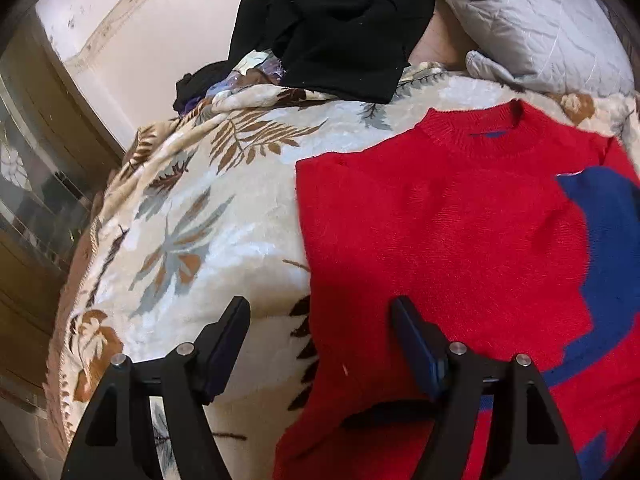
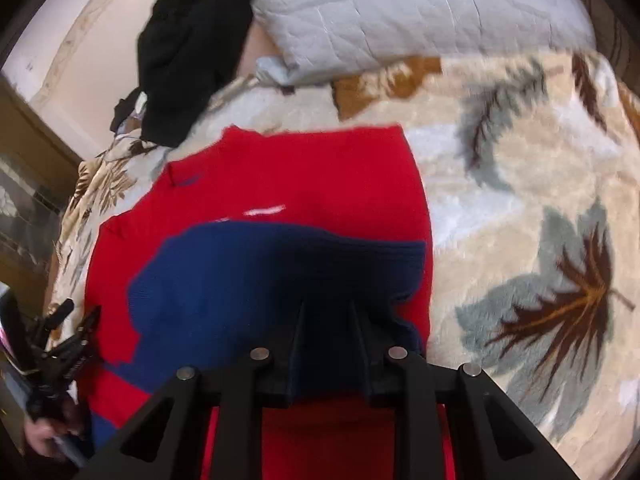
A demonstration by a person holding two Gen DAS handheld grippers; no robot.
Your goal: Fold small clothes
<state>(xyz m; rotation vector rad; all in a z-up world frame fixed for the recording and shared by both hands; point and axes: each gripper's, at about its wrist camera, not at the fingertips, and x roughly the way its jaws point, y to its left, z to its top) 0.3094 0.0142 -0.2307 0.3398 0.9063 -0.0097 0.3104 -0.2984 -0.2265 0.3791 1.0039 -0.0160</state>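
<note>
Lying flat on a leaf-patterned blanket (image 1: 192,208) that covers the bed, a red sweater (image 1: 440,232) with a large blue patch (image 1: 608,248) on its front has its round collar (image 1: 476,136) turned toward the pillow end. Left hand-held gripper (image 1: 320,312): held low over the sweater's left edge with its jaws spread wide and nothing between them; one finger (image 1: 228,340) stands above the blanket, the other above the red knit. Right hand-held gripper (image 2: 326,320): jaws drawn close together over the blue patch (image 2: 260,280), with a dark fold of the sweater (image 2: 304,168) apparently pinched between them, though the view is blurred and the contact itself lies in shadow. In the right wrist view the sweater's right side ends in a straight vertical edge, with bare blanket (image 2: 520,200) beside it. Beyond the collar, a heap of black clothes (image 1: 340,28) rests on the blanket, next to a pale grey quilted pillow (image 1: 532,16). At the lower left of the right wrist view, the left hand-held gripper (image 2: 68,336) appears from the side, just beside the sweater's edge. A white wall (image 1: 132,20) rises behind the bed.
</note>
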